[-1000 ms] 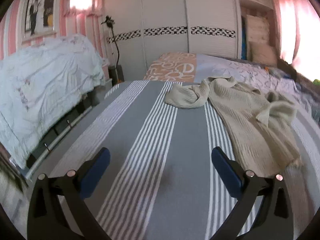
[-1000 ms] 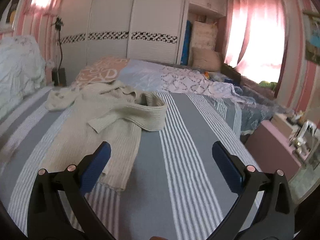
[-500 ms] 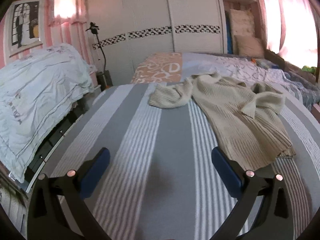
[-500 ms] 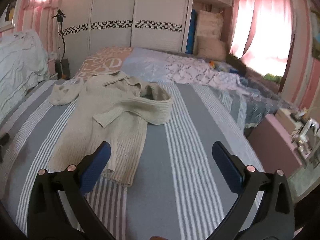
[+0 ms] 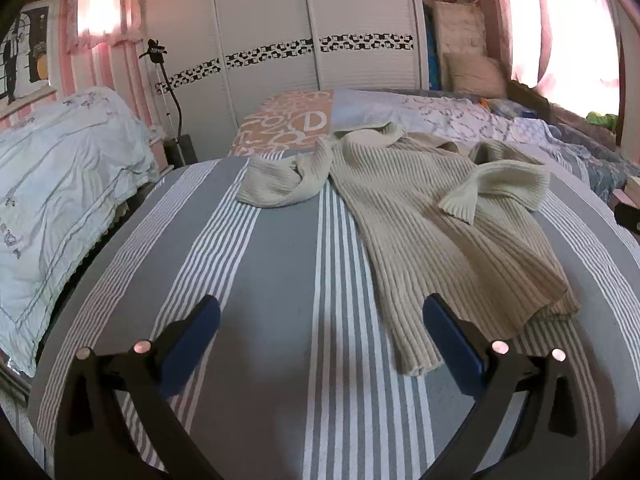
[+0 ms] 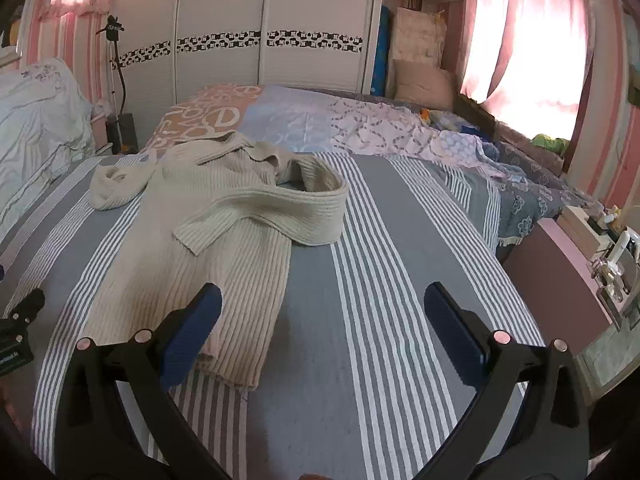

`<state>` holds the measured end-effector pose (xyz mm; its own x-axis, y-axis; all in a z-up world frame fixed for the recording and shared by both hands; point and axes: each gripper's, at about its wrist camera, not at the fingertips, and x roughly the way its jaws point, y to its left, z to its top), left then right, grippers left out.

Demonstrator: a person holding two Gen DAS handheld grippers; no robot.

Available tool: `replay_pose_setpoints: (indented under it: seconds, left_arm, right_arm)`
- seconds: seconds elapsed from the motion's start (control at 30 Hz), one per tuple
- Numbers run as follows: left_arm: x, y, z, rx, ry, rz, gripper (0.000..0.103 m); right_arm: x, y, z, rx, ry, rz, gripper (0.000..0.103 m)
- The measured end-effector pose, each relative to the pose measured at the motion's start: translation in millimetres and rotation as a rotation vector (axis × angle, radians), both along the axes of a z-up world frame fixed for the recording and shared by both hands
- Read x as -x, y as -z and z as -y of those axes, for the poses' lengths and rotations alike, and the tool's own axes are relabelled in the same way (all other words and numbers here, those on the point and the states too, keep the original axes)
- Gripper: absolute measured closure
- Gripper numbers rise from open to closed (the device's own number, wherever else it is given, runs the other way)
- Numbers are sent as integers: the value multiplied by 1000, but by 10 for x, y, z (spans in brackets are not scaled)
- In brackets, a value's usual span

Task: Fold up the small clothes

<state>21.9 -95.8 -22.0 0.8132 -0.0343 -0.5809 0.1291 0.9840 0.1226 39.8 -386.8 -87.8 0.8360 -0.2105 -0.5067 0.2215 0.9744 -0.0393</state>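
A cream ribbed knit sweater (image 5: 432,232) (image 6: 224,248) lies rumpled on the grey-and-white striped bedspread (image 5: 288,264) (image 6: 400,280). One sleeve is bunched at the far left (image 5: 280,184); the other is folded across the body (image 6: 280,216). My left gripper (image 5: 320,320) hovers open over bare bedspread, its right finger beside the sweater's near hem. My right gripper (image 6: 320,312) is open too, with its left finger above the hem's right corner. Neither holds anything.
A pale blue duvet (image 5: 52,200) is heaped left of the bed. Patterned bedding (image 6: 320,120) covers the far end before white wardrobe doors (image 5: 280,40). A pink bedside unit (image 6: 560,276) with small items stands right. The left gripper's body (image 6: 16,336) shows at the left edge.
Both views have swung and drawn back slightly: the sweater now sits more central in the left view, and its hem lies nearer both grippers. Both grippers stayed open.
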Motion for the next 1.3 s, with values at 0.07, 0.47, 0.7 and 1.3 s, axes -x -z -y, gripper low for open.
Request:
replay_pose_setpoints:
  seconds: [0.07, 0.47, 0.7, 1.3]
  left_arm:
    - [-4, -1, 0, -2, -4, 2, 2]
    - [-168, 169, 22, 34, 3, -78, 2]
    - [-320, 354, 241, 64, 39, -161, 2]
    - [-458, 583, 477, 116, 213, -262, 89]
  right_arm:
    - [2, 26, 31, -12, -1, -5, 3]
    - [-78, 221, 60, -32, -23, -57, 3]
    - [-97, 239, 62, -29, -31, -66, 3]
    - [-325, 568, 57, -98, -91, -168, 4]
